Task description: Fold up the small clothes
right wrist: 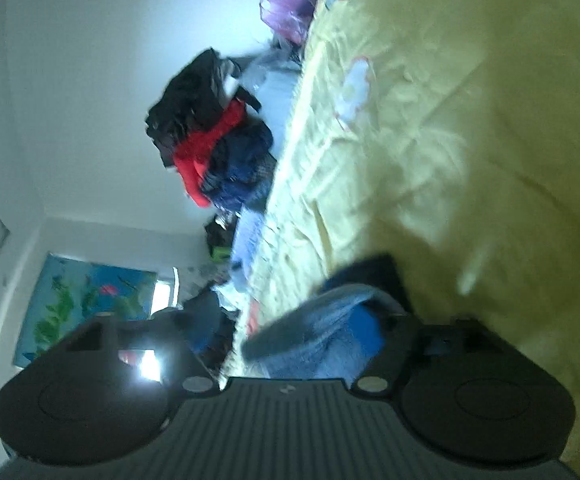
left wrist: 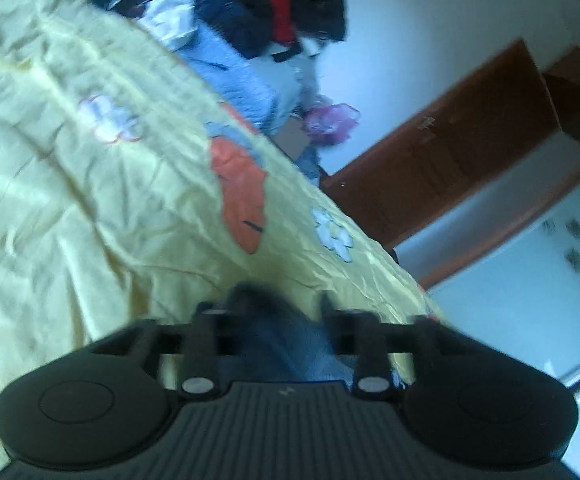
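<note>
Both tongs (left wrist: 277, 312) (right wrist: 290, 328) stand parted around blue cloth (left wrist: 290, 352), no legible writing.

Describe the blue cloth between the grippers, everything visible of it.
The blue cloth looks like a small, soft garment, grey-blue and nubbly, with a brighter blue patch in the right wrist view. It lies crumpled on the yellow sheet, running between the fingers of both the left gripper and right gripper. Blur hides whether any pad presses on it.
</note>
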`<state>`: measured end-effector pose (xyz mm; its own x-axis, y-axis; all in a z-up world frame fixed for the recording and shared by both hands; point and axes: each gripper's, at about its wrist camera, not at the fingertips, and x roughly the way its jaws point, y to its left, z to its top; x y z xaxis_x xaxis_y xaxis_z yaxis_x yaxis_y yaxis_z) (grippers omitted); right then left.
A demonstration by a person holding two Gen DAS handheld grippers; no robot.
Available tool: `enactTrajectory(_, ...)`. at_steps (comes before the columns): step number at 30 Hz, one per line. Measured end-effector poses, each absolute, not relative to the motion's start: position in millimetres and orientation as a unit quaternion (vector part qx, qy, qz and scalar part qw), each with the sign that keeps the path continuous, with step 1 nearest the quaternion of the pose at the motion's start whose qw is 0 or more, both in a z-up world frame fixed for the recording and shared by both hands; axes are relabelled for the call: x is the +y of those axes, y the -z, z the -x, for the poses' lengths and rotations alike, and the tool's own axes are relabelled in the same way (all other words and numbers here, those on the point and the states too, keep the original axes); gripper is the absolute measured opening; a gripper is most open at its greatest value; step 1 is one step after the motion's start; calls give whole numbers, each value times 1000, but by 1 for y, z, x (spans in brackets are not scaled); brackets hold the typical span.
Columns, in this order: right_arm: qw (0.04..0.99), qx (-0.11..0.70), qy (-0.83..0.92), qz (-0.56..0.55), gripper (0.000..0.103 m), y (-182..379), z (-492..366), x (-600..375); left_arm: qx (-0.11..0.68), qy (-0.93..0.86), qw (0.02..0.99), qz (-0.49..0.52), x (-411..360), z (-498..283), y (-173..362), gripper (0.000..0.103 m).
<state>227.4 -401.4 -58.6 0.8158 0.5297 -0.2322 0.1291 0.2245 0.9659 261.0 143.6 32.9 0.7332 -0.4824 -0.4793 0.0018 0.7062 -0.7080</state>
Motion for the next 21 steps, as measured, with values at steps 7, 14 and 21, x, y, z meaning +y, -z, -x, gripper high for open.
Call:
enactTrajectory(7,818,285,-129,-482,77,22,-220,-399,293,79,944,130,114,-233,-62,71)
enactTrajectory(14,885,321,-67,-331,77,1,-252,-382,299,75,950,-57,55,-247,-49,71)
enactTrajectory(21,910,367,-56,-186,77,13,-278,-345,276,110,934,-200,19,-248,-29,71)
